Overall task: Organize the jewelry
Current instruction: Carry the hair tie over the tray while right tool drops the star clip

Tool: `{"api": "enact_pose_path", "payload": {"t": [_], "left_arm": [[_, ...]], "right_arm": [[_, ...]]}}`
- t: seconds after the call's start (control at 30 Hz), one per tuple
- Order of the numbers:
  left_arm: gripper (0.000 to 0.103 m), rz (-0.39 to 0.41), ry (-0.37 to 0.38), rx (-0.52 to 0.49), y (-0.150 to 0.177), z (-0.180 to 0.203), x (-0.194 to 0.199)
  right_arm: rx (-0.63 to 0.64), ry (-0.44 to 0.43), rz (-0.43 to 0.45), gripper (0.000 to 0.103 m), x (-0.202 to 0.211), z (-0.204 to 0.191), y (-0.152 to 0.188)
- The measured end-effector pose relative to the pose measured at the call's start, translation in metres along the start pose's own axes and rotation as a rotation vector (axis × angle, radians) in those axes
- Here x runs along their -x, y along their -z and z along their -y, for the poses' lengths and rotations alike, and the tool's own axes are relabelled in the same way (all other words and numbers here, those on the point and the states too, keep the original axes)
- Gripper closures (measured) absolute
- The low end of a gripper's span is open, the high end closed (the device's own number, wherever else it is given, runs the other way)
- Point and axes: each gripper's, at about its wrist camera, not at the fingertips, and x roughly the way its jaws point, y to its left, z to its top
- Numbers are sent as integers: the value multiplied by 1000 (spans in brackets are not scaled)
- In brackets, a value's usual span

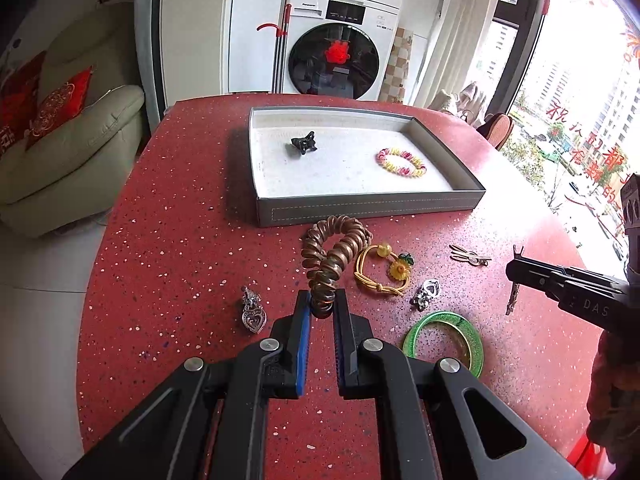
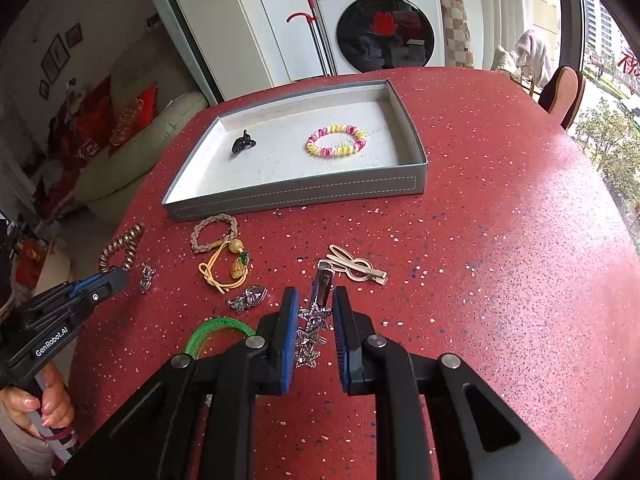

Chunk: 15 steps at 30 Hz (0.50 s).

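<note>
— What's the room like, starting with the big things?

— A white front-loading washing machine point(image 1: 340, 56) stands behind the tray, with a red-handled mop point(image 1: 278, 40) leaning beside it. A pale green sofa point(image 1: 68, 152) with red cushions sits off to the tray's left, and a tall window point(image 1: 580, 120) with red lettering lies to its right, apartment blocks outside.

— And the surface?

— A red speckled tabletop point(image 2: 500, 240), rounded at its edges. The grey tray point(image 1: 360, 206) with a white lining rests on its far half. Inside the tray lie a black hair clip point(image 1: 305, 143) and a pink-and-yellow beaded bracelet point(image 1: 401, 163).

— What's outside the tray?

— In front of it, a brown spiral hair tie point(image 1: 334, 256), a yellow cord bracelet point(image 1: 382, 274), a green bangle point(image 1: 442, 340), a beige hair clip point(image 2: 356, 266), a silver heart pendant point(image 1: 253, 314) and a small silver charm point(image 1: 427, 294).

— The claws?

— The left claw point(image 1: 322, 304) is clenched on the near end of the brown spiral hair tie, in front of the tray. The right claw point(image 2: 316, 322) is released, its jaws standing either side of a rhinestone star clip point(image 2: 314, 330) on the tabletop.
</note>
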Motion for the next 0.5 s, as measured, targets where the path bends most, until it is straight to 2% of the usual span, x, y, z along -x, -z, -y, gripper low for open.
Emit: {"api": "enact_pose_path", "payload": {"t": [0.3,0.5], "left_arm": [[74,11,-5,2,-16,1,-2],[74,44,-9,-10,-38,3,-4]], "right_arm": [[11,-9,18,84,-1,0,-18],[39,-4,29,84,-4,0,-40]]}}
